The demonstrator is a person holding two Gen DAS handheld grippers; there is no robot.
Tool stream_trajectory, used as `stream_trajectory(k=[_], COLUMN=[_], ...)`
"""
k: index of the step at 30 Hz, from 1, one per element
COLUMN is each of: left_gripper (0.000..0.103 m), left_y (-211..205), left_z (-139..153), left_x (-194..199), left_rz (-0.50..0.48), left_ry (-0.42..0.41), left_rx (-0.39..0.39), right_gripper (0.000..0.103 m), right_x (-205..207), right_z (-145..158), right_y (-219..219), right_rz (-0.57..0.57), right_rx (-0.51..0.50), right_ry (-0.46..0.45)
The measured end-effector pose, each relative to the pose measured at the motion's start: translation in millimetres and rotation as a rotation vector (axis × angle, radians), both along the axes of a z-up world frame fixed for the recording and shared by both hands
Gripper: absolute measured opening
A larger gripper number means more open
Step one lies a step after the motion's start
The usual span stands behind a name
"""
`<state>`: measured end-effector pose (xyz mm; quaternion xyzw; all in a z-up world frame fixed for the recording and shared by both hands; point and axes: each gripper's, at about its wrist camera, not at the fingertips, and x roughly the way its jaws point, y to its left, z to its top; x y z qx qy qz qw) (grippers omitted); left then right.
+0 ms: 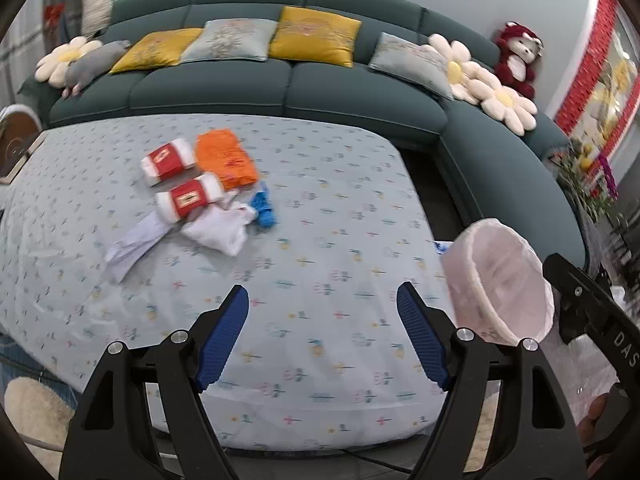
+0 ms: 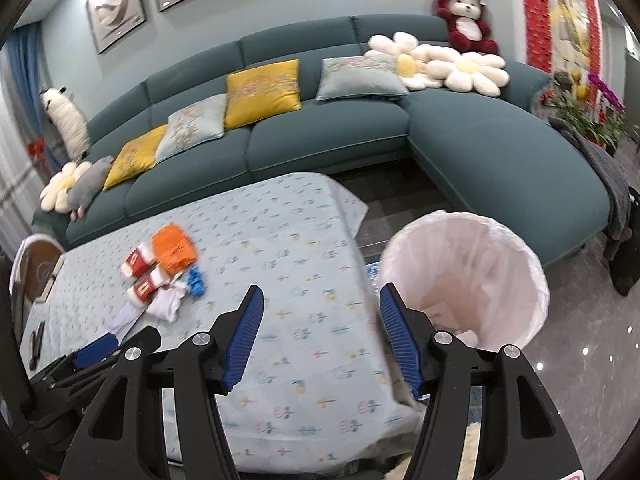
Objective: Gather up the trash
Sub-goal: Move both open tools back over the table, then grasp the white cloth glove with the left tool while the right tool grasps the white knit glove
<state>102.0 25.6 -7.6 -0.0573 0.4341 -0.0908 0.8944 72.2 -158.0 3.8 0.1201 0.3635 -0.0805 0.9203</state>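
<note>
The left gripper (image 1: 322, 306) hangs above the near part of a worktop (image 1: 340, 208) covered by a pale flower-print cloth. Its jaws stand wide apart with nothing between them, only the cloth showing in the gap. The right gripper (image 2: 320, 306) hangs above the near right part of the same worktop, its jaws also well apart and empty.

The trash lies in a cluster on the far left part of the worktop. It is made up of two red-and-white packets (image 1: 180, 178), an orange bag (image 1: 226, 158) just behind them, crumpled white paper (image 1: 218, 228) touching the nearer packet, a flat white sheet (image 1: 134, 246) on the near left of the pile, and a small blue wrapper (image 1: 264, 208) at its right edge. Both grippers are well apart from this cluster.

A bin (image 2: 466, 276) lined with a white bag stands on the floor just beside the right edge of the worktop, close to the right gripper's right jaw. Some pale paper pieces lie at its bottom.

Beyond the worktop runs a dark teal corner sofa (image 2: 500, 152) carrying yellow and grey cushions, flower-shaped pillows and a red plush toy (image 2: 466, 18).
</note>
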Motion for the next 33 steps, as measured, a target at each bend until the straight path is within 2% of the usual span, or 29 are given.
stream_trajectory(k=[16,22,33], left_gripper=[0.077,0.083,0.084], left_y=[95.0,127.6,182.0], left_z=[-20.5,-27.6,-51.1], left_x=[-4.0,-1.4,29.8], left_rz=[0.145,0.193,0.254], left_ry=[0.036,0.038,0.084], left_rx=[-0.016,0.003,0.014], right_gripper=[0.066,0.066,0.066], right_x=[17.3,27.7,70.6], right_z=[-7.6,-17.7,-45.1], right_y=[85.5,117.6,168.5], right_rz=[0.141,0.199,0.280], right_rx=[-0.060,-0.077,-0.083], right_ry=[0.042,0.069,0.139])
